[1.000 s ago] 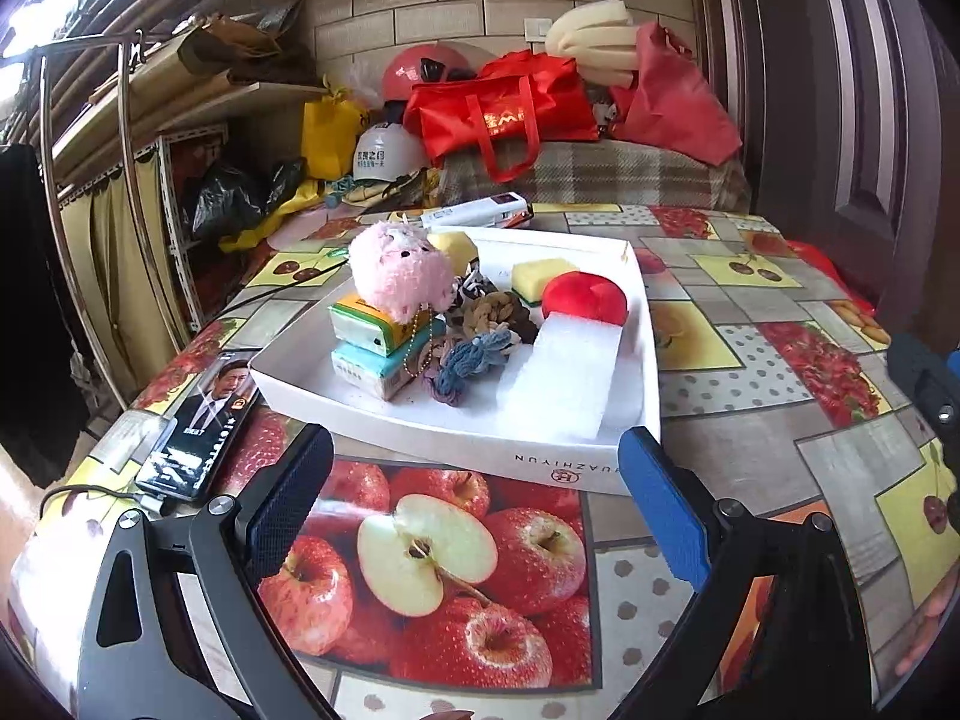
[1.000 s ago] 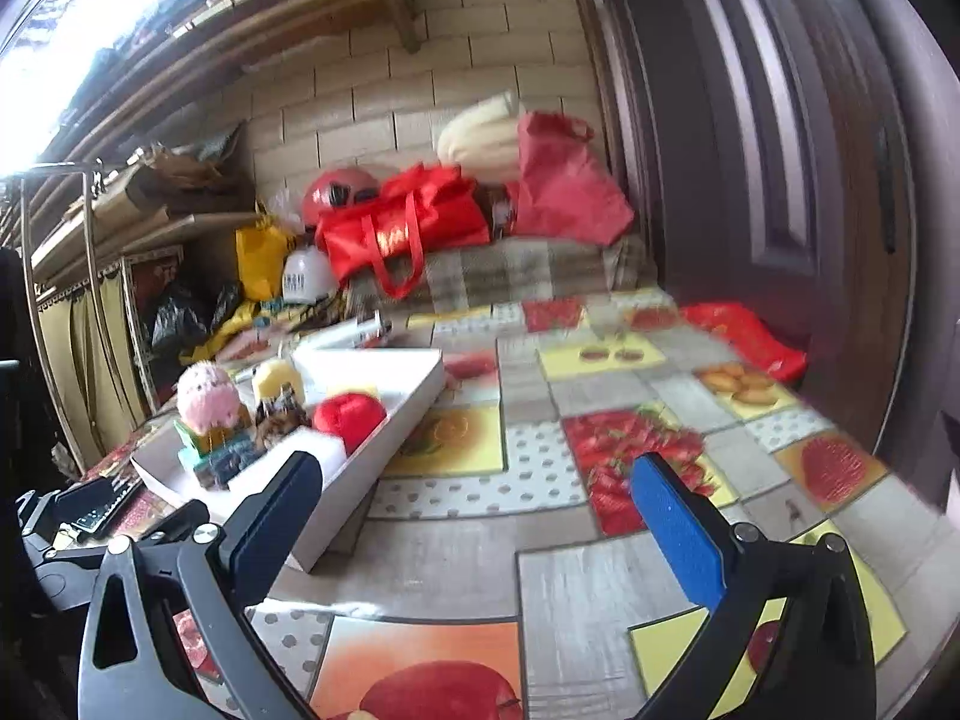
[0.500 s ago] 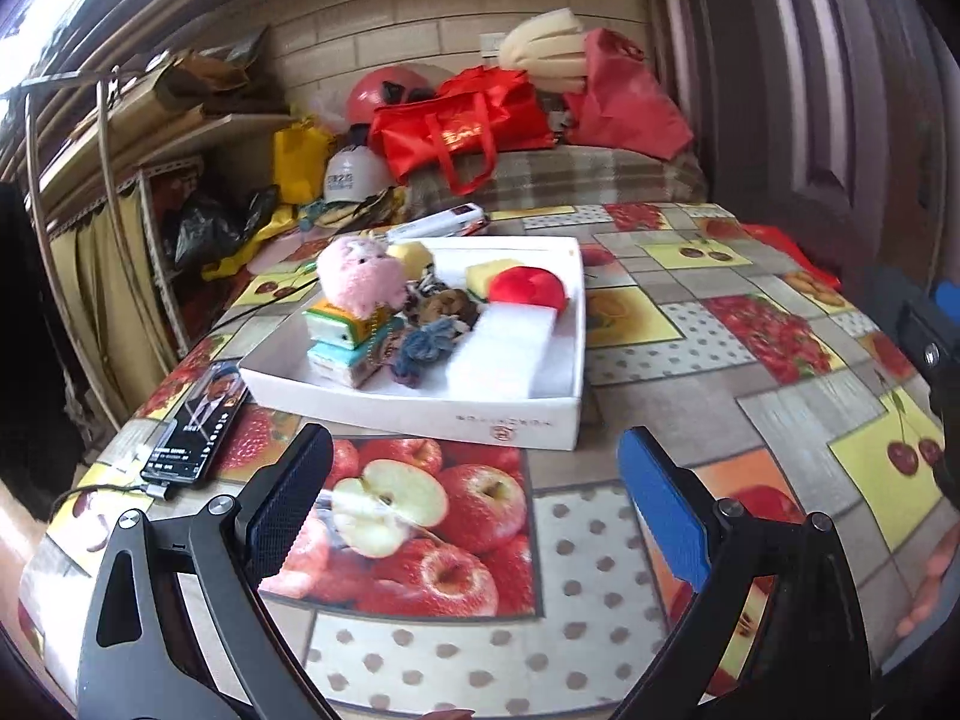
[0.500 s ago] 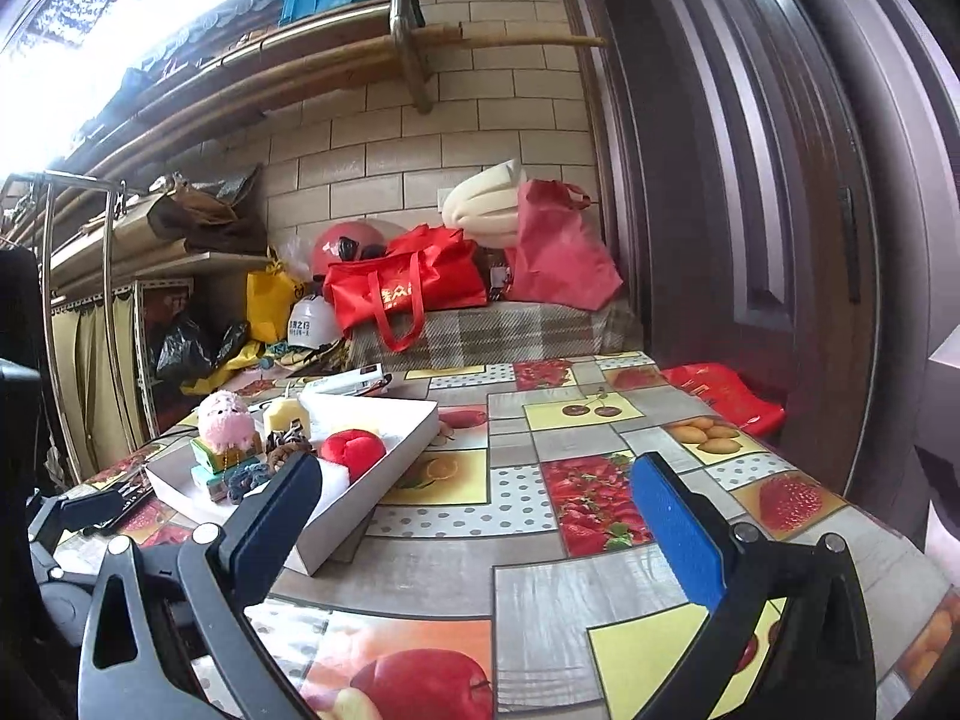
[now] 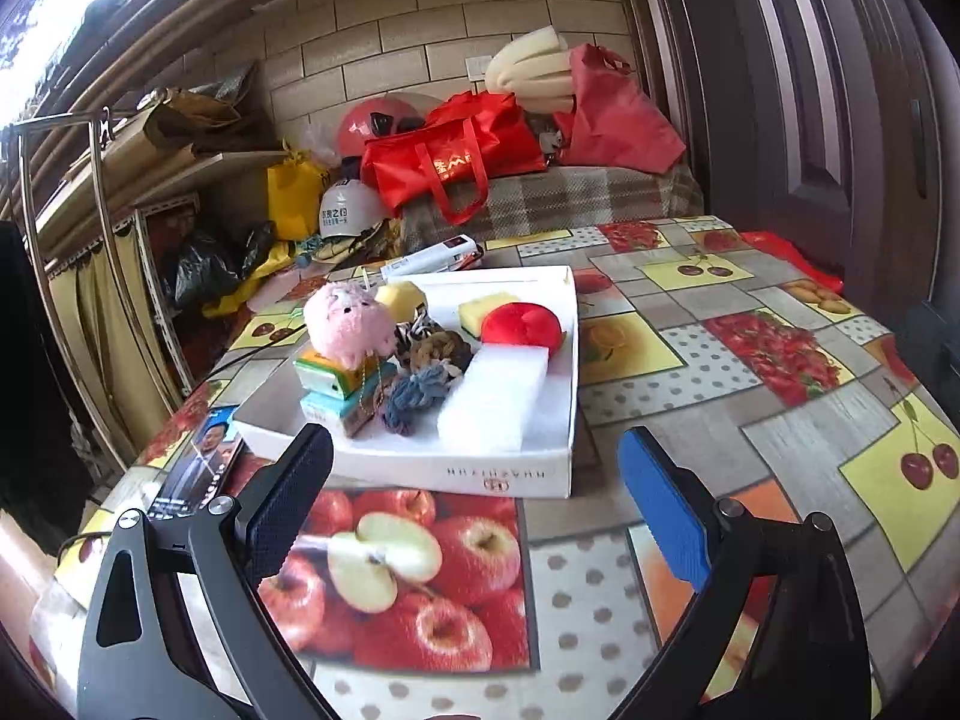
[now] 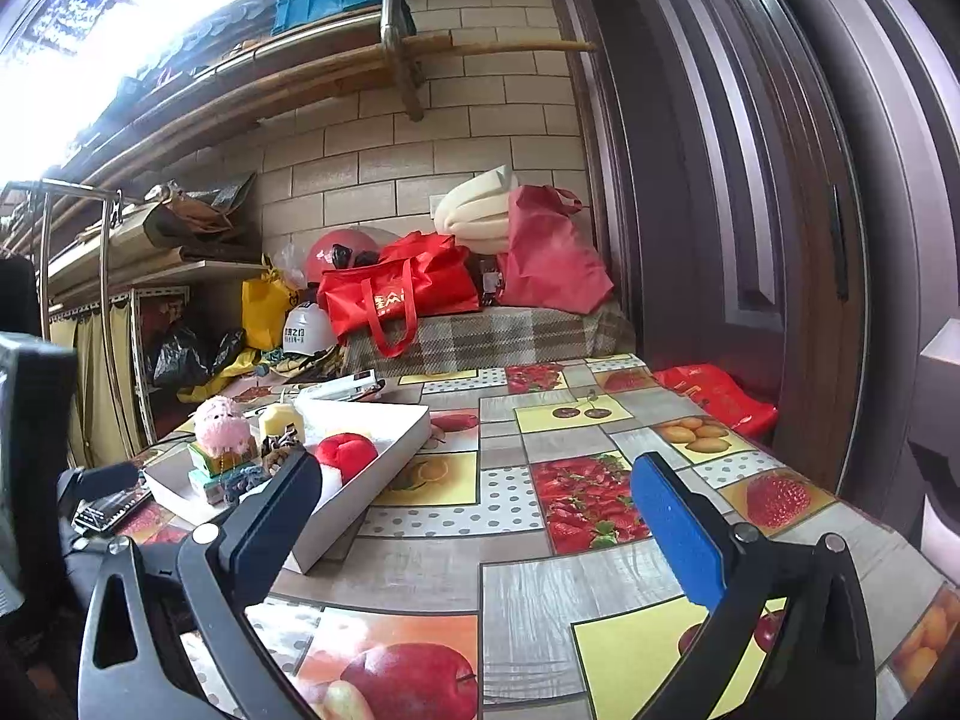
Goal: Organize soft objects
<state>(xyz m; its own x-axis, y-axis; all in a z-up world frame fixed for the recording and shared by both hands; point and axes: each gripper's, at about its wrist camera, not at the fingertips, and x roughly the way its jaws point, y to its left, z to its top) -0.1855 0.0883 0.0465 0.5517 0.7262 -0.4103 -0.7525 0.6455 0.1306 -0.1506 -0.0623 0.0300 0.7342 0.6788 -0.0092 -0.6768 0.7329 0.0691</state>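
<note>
A white tray (image 5: 510,471) on the fruit-print table holds soft things: a pink plush pig (image 5: 348,324) on small boxes (image 5: 333,378), a red plush ball (image 5: 521,324), a yellow sponge (image 5: 485,307), a white foam block (image 5: 495,396), a blue rope knot (image 5: 414,393) and a brown knot (image 5: 441,348). My left gripper (image 5: 474,492) is open and empty, above the table just in front of the tray. My right gripper (image 6: 474,510) is open and empty, to the right of the tray (image 6: 372,480). The pig (image 6: 221,417) and red ball (image 6: 347,453) show there too.
A phone (image 5: 195,474) lies left of the tray by the table edge. A long white box (image 5: 432,257) lies behind the tray. Red bags (image 5: 456,156), helmets and a shelf rack stand beyond the table. A dark door (image 6: 750,180) is on the right.
Both grippers have drawn back and tilted up from the tray over the last second; the tray looks smaller and more of the wall shows. Both stayed open and empty.
</note>
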